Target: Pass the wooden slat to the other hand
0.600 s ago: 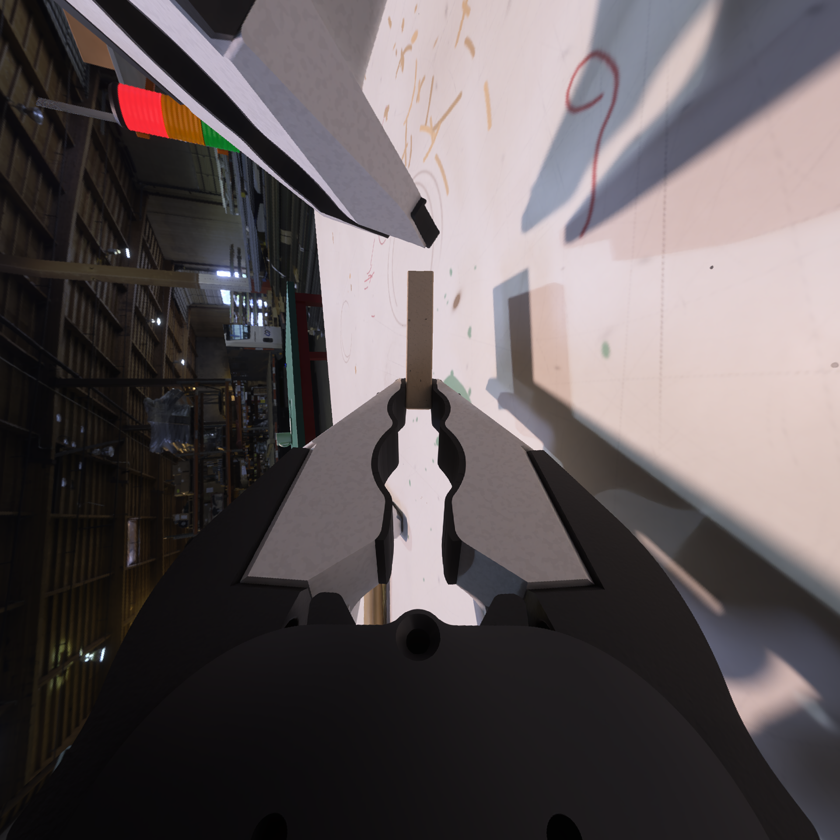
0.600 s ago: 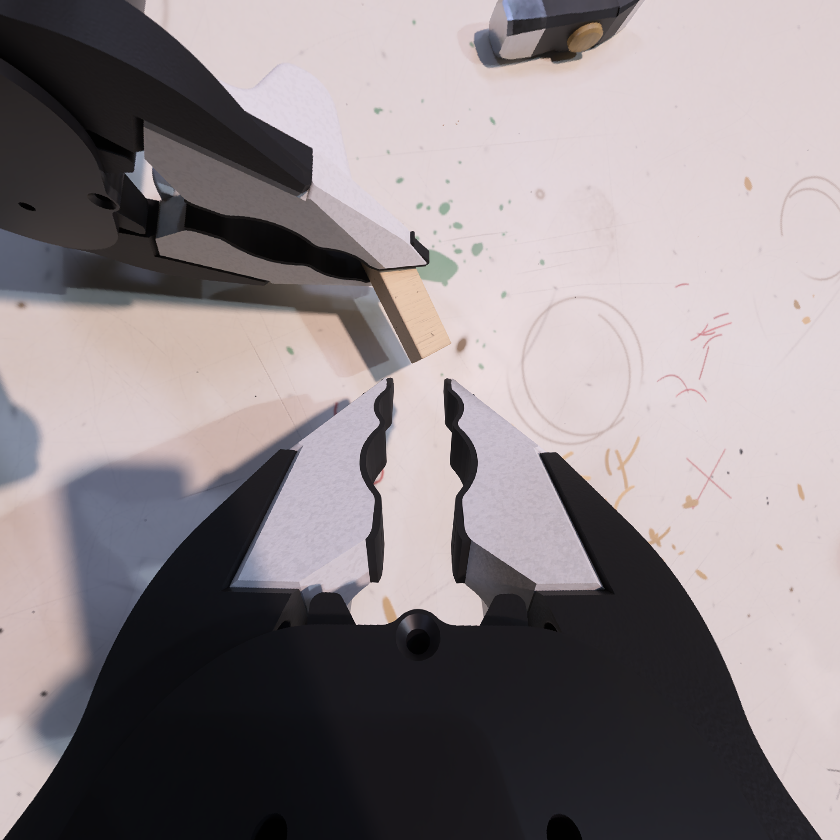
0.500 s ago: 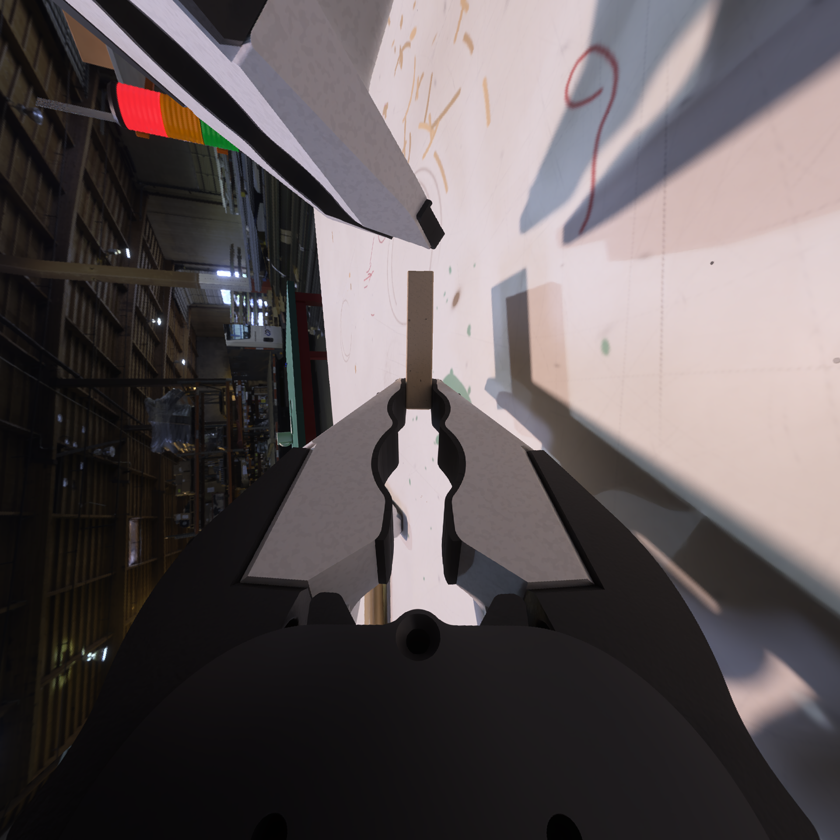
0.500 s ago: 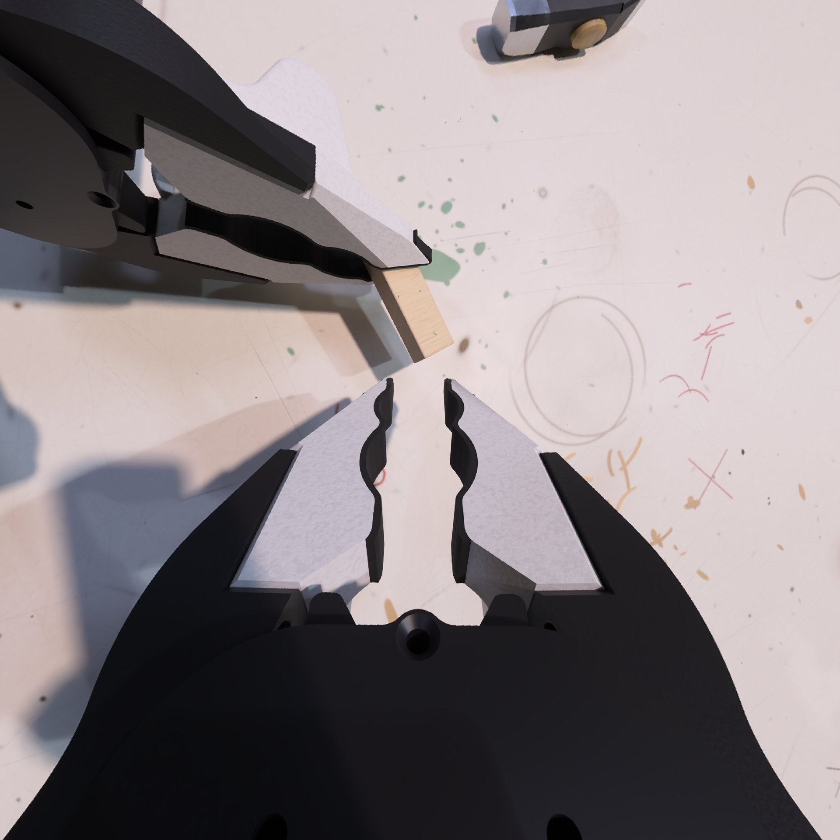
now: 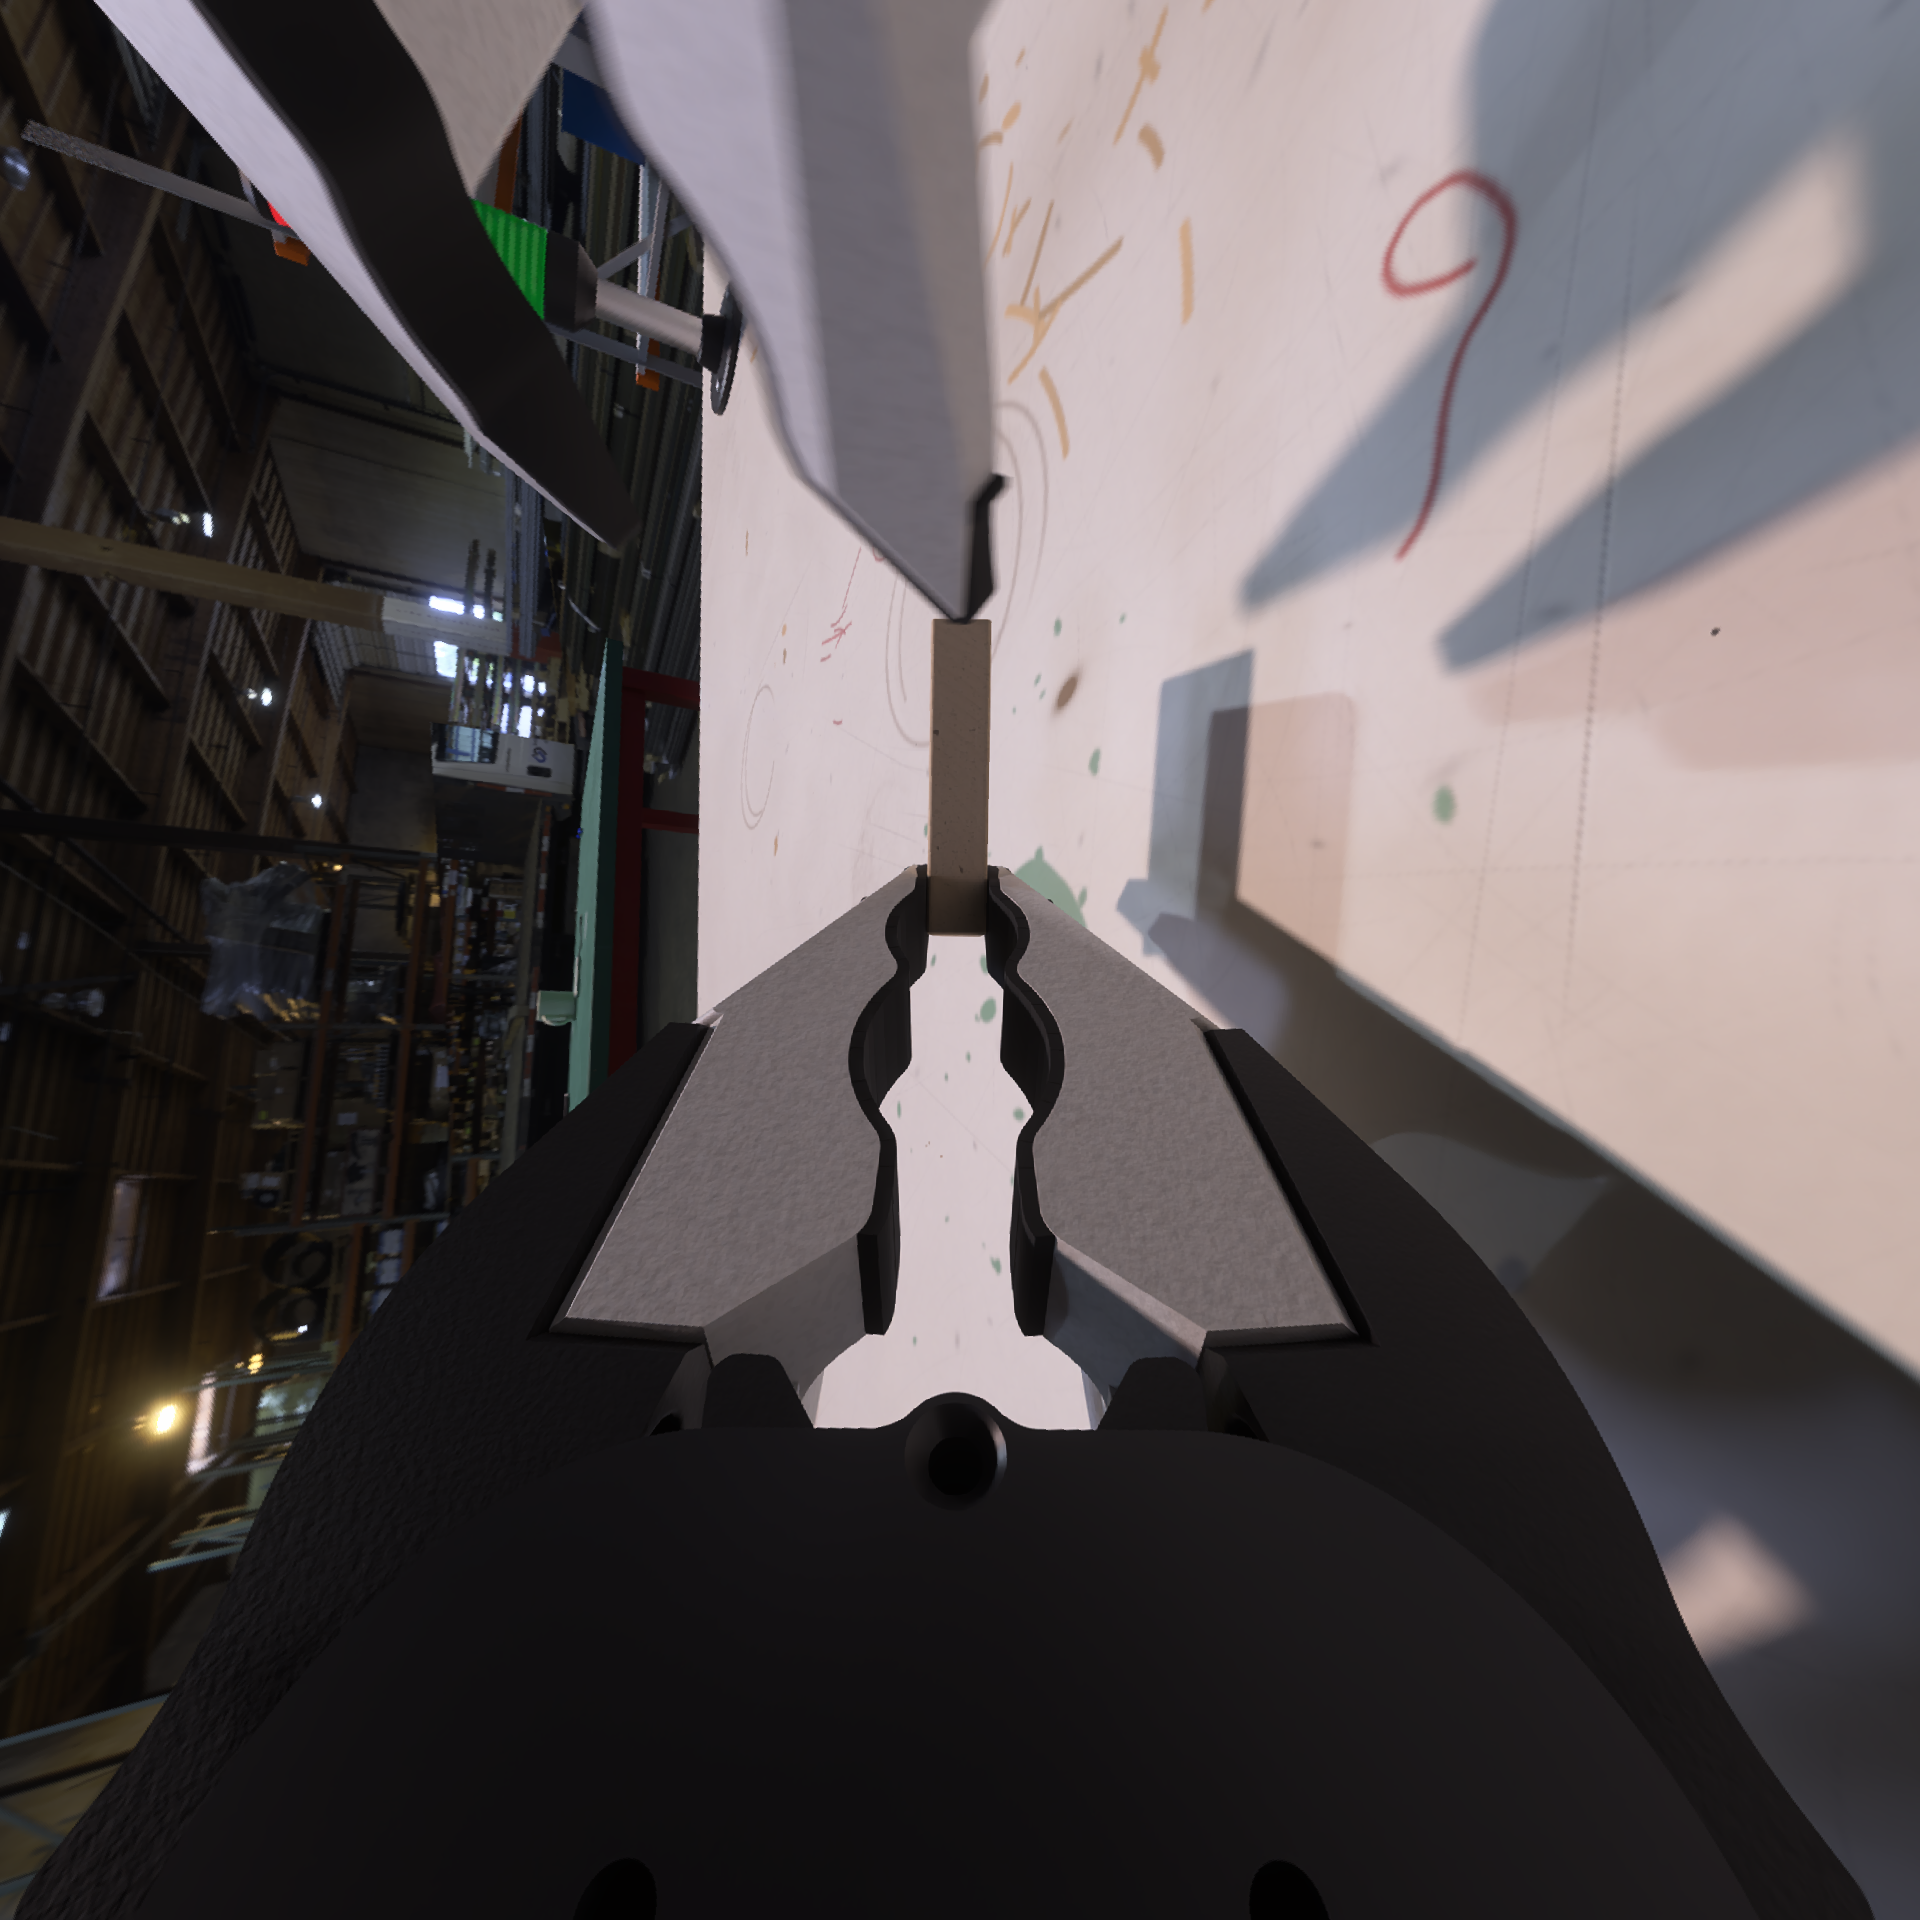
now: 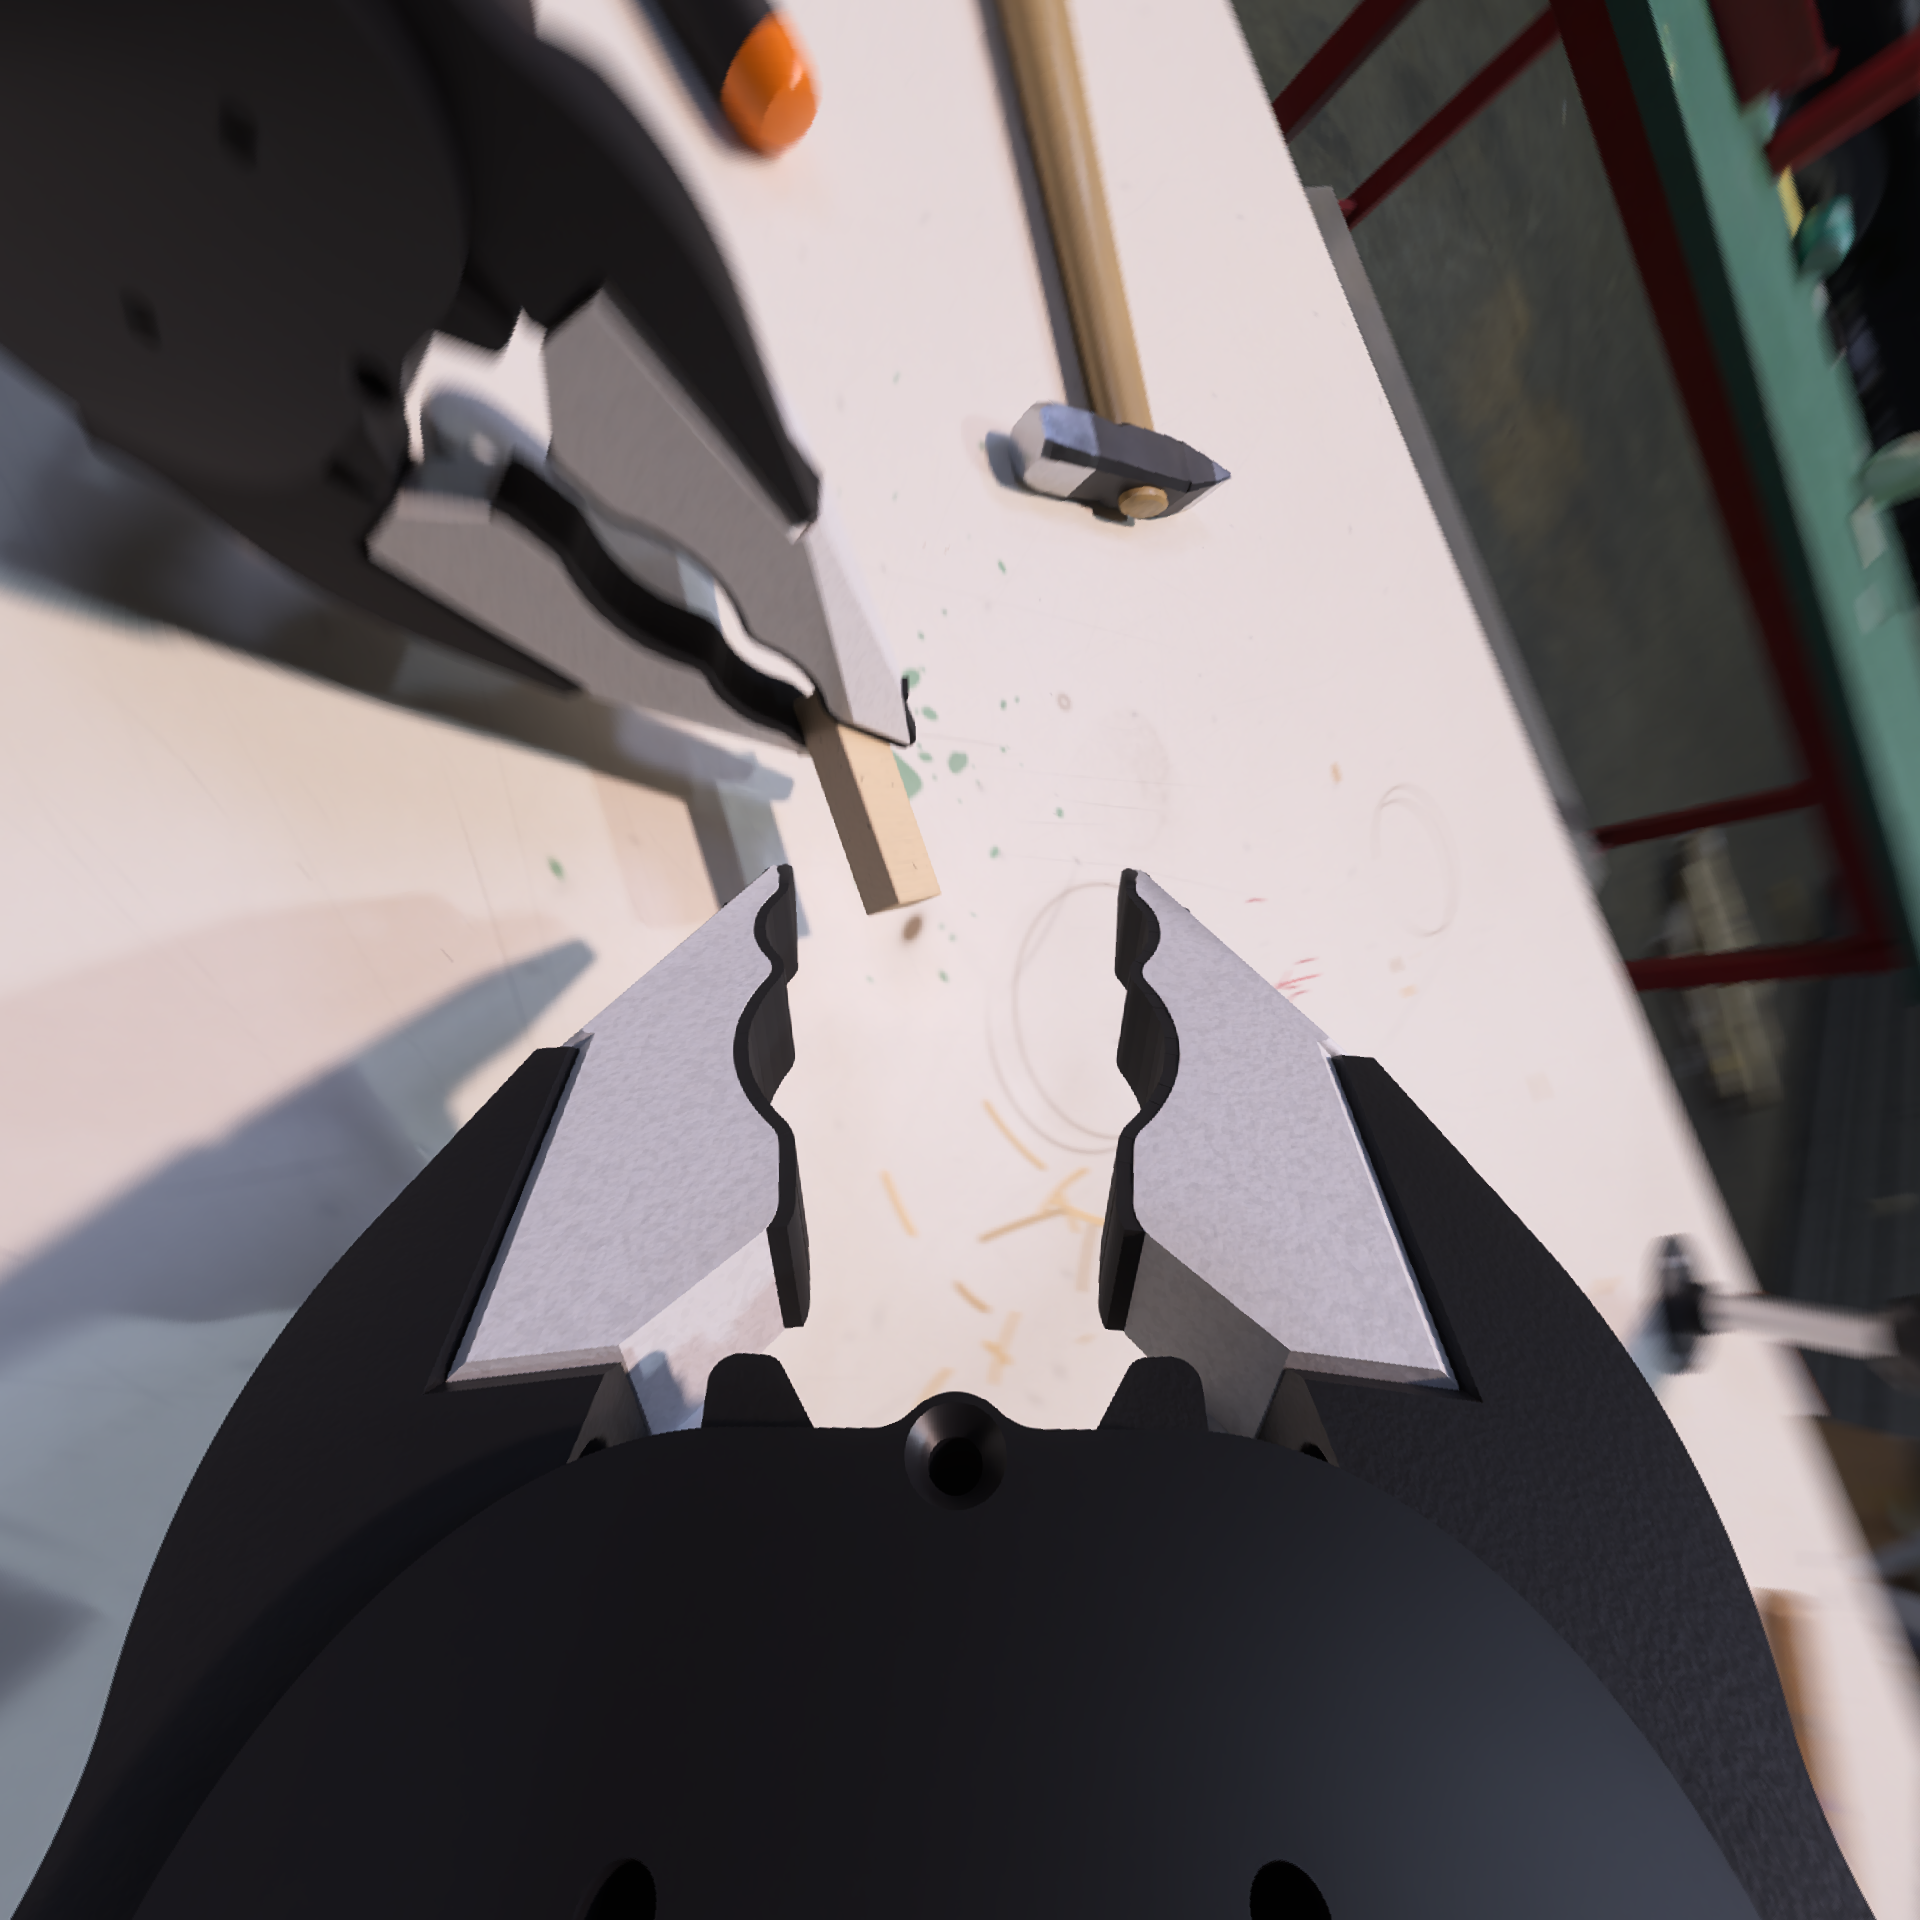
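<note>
Four fingers (image 6: 644, 1122), two grippers: left gripper (image 5: 957, 902) clamping one wooden slat (image 5: 958, 758).

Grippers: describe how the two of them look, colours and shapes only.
Both look alike. The left gripper and right gripper each have a broad matte-black textured body with a small round hole at its centre. Two tapered light-grey fingers narrow toward the tips, and black pads with wavy, scalloped edges line their inner faces. No cables or markings show.

Open right tongs (image 6: 956, 904) face slat (image 6: 878, 821) clamped in left tongs (image 6: 831, 717).
</note>
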You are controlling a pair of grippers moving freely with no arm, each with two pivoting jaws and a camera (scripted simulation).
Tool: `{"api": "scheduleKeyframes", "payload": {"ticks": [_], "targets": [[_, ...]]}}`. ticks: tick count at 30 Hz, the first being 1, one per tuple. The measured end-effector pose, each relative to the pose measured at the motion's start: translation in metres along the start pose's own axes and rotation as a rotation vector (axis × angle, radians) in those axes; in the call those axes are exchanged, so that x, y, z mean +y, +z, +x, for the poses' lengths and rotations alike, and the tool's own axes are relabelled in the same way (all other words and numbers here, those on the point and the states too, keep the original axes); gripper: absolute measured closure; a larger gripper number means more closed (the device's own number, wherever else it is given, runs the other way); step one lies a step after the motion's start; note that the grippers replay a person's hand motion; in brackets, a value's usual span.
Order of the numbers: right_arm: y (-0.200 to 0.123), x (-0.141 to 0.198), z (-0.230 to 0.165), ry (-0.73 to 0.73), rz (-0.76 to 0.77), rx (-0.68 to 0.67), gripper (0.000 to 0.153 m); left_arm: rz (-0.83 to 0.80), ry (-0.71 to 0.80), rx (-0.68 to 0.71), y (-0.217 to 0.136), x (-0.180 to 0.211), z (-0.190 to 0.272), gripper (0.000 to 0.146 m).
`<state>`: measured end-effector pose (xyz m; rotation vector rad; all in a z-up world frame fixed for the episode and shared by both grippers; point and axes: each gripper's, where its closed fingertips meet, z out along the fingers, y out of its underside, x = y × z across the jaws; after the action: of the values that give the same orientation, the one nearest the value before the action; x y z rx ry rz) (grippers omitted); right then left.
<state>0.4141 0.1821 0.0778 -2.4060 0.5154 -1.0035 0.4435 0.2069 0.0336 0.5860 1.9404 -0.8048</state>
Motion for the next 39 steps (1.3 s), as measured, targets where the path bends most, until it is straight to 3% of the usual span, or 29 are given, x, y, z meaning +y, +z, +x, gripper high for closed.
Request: {"api": "scheduleKeyframes", "payload": {"ticks": [4,9,11,13,17,19,21,25,28,30,34,39], "targets": [[0.014,0.011,-0.006,-0.281,-0.113,0.037,0.102,0.058,-0.1,0.025,-0.002,-0.005,-0.003,0.137],[0.022,0.007,-0.007,-0.382,-0.085,0.097,0.125,0.104,-0.123,0.006,-0.007,-0.008,-0.008,0.137],[0.022,0.007,-0.003,-0.442,-0.083,0.151,0.14,0.159,-0.158,0.008,-0.01,-0.013,-0.01,0.136],[0.019,0.007,-0.003,-0.449,-0.076,0.166,0.141,0.204,-0.171,0.014,-0.011,-0.017,-0.011,0.136],[0.0,0.01,0.012,-0.329,-0.035,0.207,0.141,0.302,-0.278,-0.01,-0.017,-0.028,-0.023,0.133],[-0.027,0.012,0.032,-0.208,0.021,0.25,0.141,0.304,-0.336,-0.052,-0.019,-0.023,-0.032,0.084],[-0.067,0.012,0.061,-0.085,0.091,0.325,0.141,0.296,-0.386,-0.071,-0.019,-0.017,-0.039,0.063],[-0.174,0.028,0.134,0.037,0.158,0.529,0.141,0.293,-0.476,-0.079,-0.017,-0.01,-0.047,0.061],[-0.239,0.065,0.183,-0.015,0.0,0.615,0.141,0.299,-0.523,-0.071,-0.017,-0.008,-0.049,0.064],[-0.267,0.097,0.209,-0.045,-0.152,0.58,0.141,0.3,-0.539,-0.063,-0.017,-0.008,-0.049,0.065],[-0.296,0.155,0.24,-0.027,-0.423,0.314,0.141,0.298,-0.553,-0.051,-0.015,-0.008,-0.048,0.067],[-0.282,0.209,0.255,0.088,-0.607,-0.021,0.141,0.305,-0.56,-0.038,-0.014,-0.011,-0.047,0.073]]}}
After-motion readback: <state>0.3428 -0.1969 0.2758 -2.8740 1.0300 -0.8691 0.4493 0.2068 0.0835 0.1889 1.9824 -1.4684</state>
